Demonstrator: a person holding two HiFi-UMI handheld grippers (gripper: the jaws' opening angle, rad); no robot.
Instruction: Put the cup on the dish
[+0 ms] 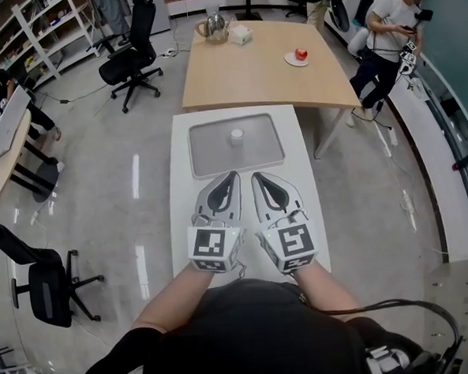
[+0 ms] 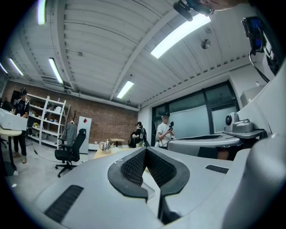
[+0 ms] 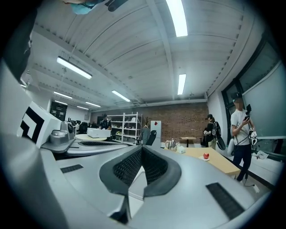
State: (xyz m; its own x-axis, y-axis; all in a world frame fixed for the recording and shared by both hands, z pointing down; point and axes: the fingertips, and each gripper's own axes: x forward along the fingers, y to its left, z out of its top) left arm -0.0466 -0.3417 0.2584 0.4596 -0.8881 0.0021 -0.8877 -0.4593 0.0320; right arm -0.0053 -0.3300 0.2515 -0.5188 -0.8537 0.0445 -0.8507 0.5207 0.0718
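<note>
A small white cup (image 1: 236,135) stands upright on a grey rectangular tray-like dish (image 1: 212,153) at the far half of the narrow white table (image 1: 185,225). Both grippers lie side by side on the table's near half, pointing at the dish. The tips of my left gripper (image 1: 233,174) and my right gripper (image 1: 255,175) stop just short of the dish's near rim, well apart from the cup. In the left gripper view my left gripper (image 2: 145,150) has its jaws pressed together and holds nothing. My right gripper (image 3: 142,147) is likewise shut and empty. Neither gripper view shows the cup.
Beyond the white table stands a wooden table (image 1: 251,78) with a metal kettle (image 1: 213,27), a white box (image 1: 241,35) and an apple on a small plate (image 1: 300,56). A person (image 1: 386,31) stands at the far right. Office chairs (image 1: 131,58) are on the left.
</note>
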